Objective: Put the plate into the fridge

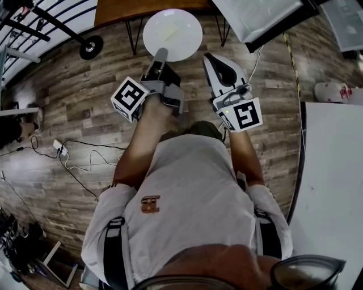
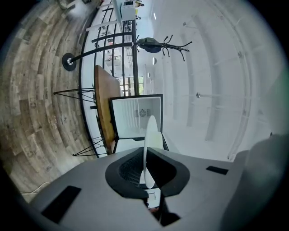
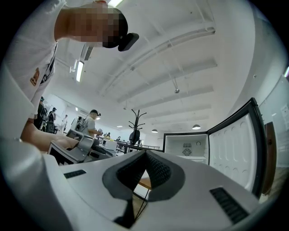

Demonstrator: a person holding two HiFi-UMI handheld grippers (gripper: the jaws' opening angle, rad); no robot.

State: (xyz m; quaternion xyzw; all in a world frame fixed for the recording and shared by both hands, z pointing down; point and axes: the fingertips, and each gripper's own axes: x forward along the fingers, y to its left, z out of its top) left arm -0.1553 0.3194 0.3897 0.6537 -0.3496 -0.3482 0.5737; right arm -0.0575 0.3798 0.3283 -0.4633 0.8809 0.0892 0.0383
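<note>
A round white plate [image 1: 172,34] is held out in front of me, with my left gripper [image 1: 160,58] shut on its near rim. In the left gripper view the plate [image 2: 150,131] stands edge-on between the jaws of the left gripper [image 2: 146,158]. Beyond it the small fridge [image 2: 137,117] stands open, its white inside facing me. My right gripper [image 1: 211,59] hovers beside the plate's right edge, shut and holding nothing. In the right gripper view the right gripper [image 3: 145,154] points toward the fridge's interior [image 3: 187,148], with the fridge's open door [image 3: 235,149] to the right.
A wooden table on thin black legs [image 1: 119,11] stands left of the fridge [image 1: 258,17]. A black rail base [image 1: 91,47] and a power strip with cables [image 1: 59,148] lie on the wood floor at left. A white tabletop [image 1: 334,192] fills the right side. A coat stand [image 3: 135,128] and a person [image 3: 91,122] are further back.
</note>
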